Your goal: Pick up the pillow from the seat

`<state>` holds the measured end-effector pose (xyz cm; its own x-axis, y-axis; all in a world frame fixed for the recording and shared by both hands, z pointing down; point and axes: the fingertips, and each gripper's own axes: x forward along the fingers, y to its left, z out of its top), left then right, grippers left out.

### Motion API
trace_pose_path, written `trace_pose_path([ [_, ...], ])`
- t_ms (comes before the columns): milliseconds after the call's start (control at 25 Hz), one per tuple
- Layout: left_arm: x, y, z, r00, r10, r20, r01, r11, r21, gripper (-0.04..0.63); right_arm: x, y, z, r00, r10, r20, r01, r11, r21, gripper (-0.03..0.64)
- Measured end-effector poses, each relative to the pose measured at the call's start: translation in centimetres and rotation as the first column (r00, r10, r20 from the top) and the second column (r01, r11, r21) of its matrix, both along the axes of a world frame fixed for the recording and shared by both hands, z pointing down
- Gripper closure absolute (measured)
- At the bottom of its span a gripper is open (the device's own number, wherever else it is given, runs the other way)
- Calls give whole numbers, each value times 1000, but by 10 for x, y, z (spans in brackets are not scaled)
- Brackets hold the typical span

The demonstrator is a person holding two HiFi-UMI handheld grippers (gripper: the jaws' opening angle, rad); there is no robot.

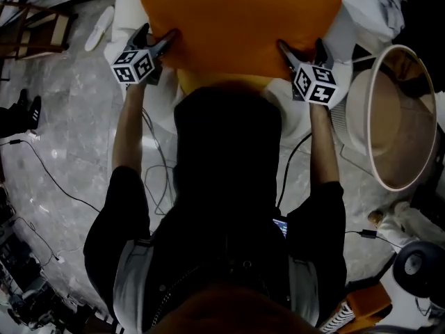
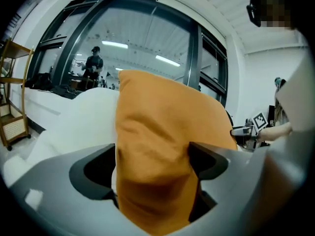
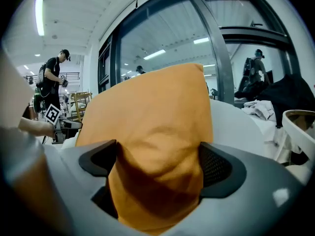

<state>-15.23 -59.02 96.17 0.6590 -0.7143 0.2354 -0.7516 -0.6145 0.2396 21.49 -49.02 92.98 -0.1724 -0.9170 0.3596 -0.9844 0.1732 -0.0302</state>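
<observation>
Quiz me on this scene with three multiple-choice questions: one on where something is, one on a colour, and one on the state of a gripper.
1. In the head view, where does the round tub stand relative to the pillow?
A) to its right
B) to its left
C) on top of it

2. What colour is the pillow?
A) blue
B) orange
C) green

3. How do the left gripper's jaws stand?
A) shut together on nothing
B) wide apart with the pillow between them
C) out of view

Answers:
1 A, the round tub lies past the pillow's right edge.
2 B, the pillow shows orange in all three views.
3 B, the left gripper view shows the pillow's edge filling the gap between spread jaws.
</observation>
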Motion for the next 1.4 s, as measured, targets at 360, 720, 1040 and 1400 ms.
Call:
trace_pose_path([
  [360, 19, -9, 7, 999, 41, 19, -40, 998, -48, 134, 31, -5, 13, 995, 85, 44, -84, 996, -35, 21],
  [720, 31, -6, 5, 998, 49, 37, -48, 998, -28, 232, 21, -19, 18, 998, -8, 64, 11, 999, -44, 85],
  [1040, 41, 12, 1, 999, -7, 43, 5, 1000, 27, 340, 4, -19, 25, 1000, 7, 22, -4, 995, -96, 167],
  [1400, 37, 35, -18, 999, -19, 39, 17, 999, 52, 367, -7, 7, 6, 999, -13, -31, 13, 1000, 3, 276],
])
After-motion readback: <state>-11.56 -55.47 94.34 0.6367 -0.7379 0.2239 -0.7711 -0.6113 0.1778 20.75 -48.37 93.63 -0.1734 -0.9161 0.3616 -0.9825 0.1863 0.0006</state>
